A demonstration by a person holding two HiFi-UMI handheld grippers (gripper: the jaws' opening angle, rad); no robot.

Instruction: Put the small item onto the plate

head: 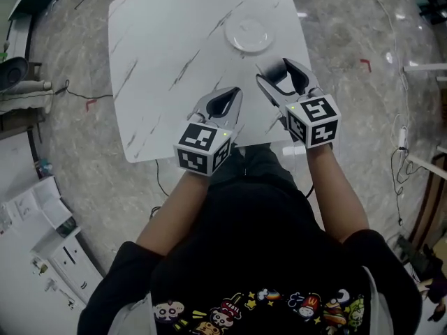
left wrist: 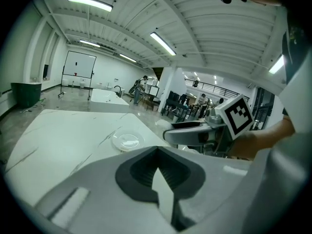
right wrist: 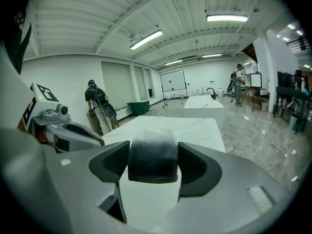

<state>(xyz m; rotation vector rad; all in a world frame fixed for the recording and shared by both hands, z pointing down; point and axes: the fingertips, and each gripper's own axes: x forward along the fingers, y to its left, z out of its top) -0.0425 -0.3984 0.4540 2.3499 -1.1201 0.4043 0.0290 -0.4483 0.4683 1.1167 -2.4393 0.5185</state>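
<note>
Now, counter (head: 174, 40): white veined-marble square slab on glossy grey floor (head: 77, 138).
plate (head: 249, 35): round, white, counter's far side.
right gripper (head: 274, 70): pinching dark rounded small item (right wrist: 152, 152), near plate.
left gripper (head: 237, 91): pressed together, empty.

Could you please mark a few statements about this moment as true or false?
1. The right gripper grips a dark small item between its jaws. True.
2. The small item lies on the plate. False: the plate is bare.
3. The left gripper is shut with nothing in it. True.
4. The right gripper hangs straight over the plate. False: it is short of the plate, on the person's side, above the table.
</note>
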